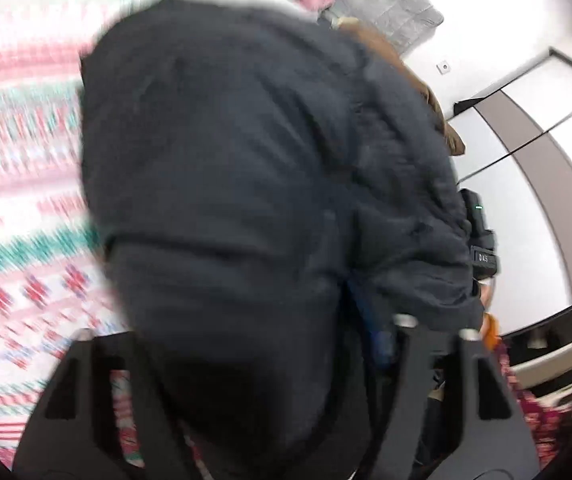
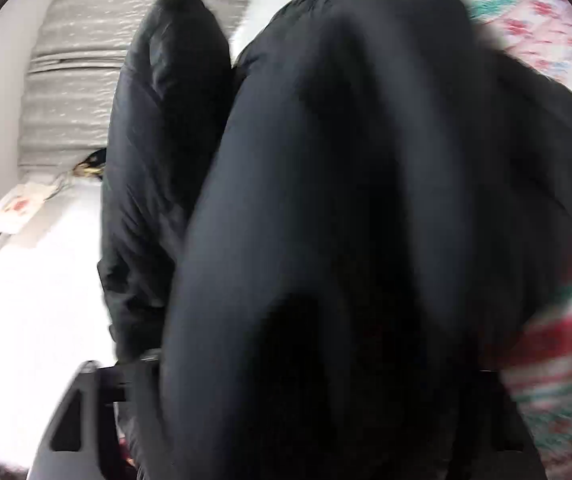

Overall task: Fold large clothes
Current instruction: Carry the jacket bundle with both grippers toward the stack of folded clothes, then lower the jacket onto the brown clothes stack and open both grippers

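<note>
Room around: a patterned blanket (image 1: 26, 184) in pink, red and teal covered the bed to the left of the coat in the left wrist view; white wardrobe doors (image 1: 526, 184) stood beyond its right edge
Far side: in the right wrist view a grey quilted headboard (image 2: 86, 60) rose behind a plain white stretch of the bed (image 2: 34, 288)
Task's thing: a dark navy padded coat (image 1: 246, 168) lay bunched on the blanket, filling the middle of both views, brown fur trim (image 1: 406, 68) along its far edge
Coat to jaws: its cloth ran down between the fingers of each gripper and hid most of them
Left gripper (image 1: 270, 364): jaws partly spread, coat fabric bulging between them; whether the pads pressed it could not be told
Right gripper (image 2: 294, 384): jaws about half spread, buried under the blurred coat; grip could not be told
</note>
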